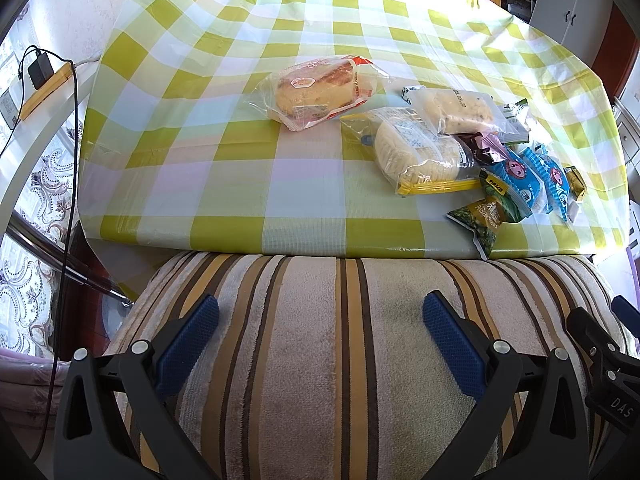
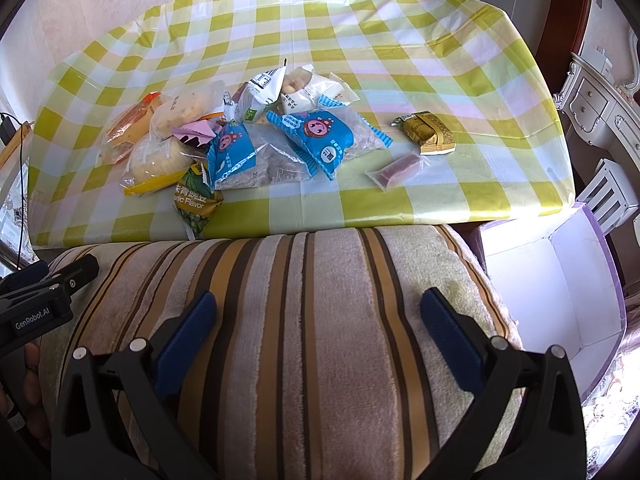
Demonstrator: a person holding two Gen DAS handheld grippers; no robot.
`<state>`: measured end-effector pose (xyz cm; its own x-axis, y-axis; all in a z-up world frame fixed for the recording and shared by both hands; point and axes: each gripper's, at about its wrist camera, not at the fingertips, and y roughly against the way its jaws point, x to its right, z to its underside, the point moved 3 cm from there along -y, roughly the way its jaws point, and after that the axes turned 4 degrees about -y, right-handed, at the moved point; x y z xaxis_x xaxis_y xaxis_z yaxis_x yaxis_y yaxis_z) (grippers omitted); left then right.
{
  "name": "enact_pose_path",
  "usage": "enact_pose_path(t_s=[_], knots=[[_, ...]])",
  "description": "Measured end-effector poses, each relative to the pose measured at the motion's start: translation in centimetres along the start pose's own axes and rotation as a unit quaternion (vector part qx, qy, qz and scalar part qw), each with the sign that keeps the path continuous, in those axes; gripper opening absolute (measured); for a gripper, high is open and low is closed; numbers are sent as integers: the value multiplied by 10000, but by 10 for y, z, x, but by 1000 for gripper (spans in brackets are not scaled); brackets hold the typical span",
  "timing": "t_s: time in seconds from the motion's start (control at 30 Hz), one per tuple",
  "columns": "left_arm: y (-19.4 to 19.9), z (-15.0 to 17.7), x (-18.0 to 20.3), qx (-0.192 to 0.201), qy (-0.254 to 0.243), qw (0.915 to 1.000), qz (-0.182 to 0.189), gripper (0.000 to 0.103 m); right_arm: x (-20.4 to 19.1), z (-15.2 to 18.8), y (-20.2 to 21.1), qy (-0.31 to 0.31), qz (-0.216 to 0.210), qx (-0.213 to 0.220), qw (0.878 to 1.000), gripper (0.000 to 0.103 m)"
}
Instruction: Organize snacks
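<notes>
**Snack packets scattered on my checked tablecloth**

I see a round bread in a clear wrapper lying flat, apart from the rest. Just beside it a clear zip bag with a yellow edge holds pale round cakes and touches the main heap. In that heap lie two blue packets, partly overlapping, and a green pea packet near the table edge. Apart to the right lie a gold-wrapped sweet and a clear sleeve with a pink bar.
</notes>
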<state>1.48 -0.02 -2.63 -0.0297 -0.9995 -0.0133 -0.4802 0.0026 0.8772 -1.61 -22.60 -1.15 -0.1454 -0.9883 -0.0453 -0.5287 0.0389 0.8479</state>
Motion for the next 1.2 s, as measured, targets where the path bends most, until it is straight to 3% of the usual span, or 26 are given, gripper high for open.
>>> enact_pose_path(t_s=[0.23,0.47,0.67,0.77,0.83,0.97,1.07,1.2], knots=[[5,-1,-1,135,20,9999,-107,99,0,0,1,25,9,-66,10000,102],[19,-8,7,445,-204,9987,-121,99,7,-15,-5,-76,-250,-556,9981,102],[18,-33,20,645,-213,9976,149,99,20,-34,-2,-606,-712,-357,9950,102],[14,-47,24,687,-211,9970,291,97,23,-50,-5,-574,-722,-157,9956,102],[19,-61,27,935,-166,9943,494,97,26,-60,-7,-513,-717,-17,9961,102],[20,-88,42,1236,-575,9889,594,95,40,-78,-22,-701,-606,-23,9957,102],[10,-105,56,1213,-1129,9842,617,91,53,-89,-32,-883,-610,-96,9942,102],[-9,-121,76,1124,-2119,9692,553,90,45,-101,-46,-325,-669,-263,9969,102]])
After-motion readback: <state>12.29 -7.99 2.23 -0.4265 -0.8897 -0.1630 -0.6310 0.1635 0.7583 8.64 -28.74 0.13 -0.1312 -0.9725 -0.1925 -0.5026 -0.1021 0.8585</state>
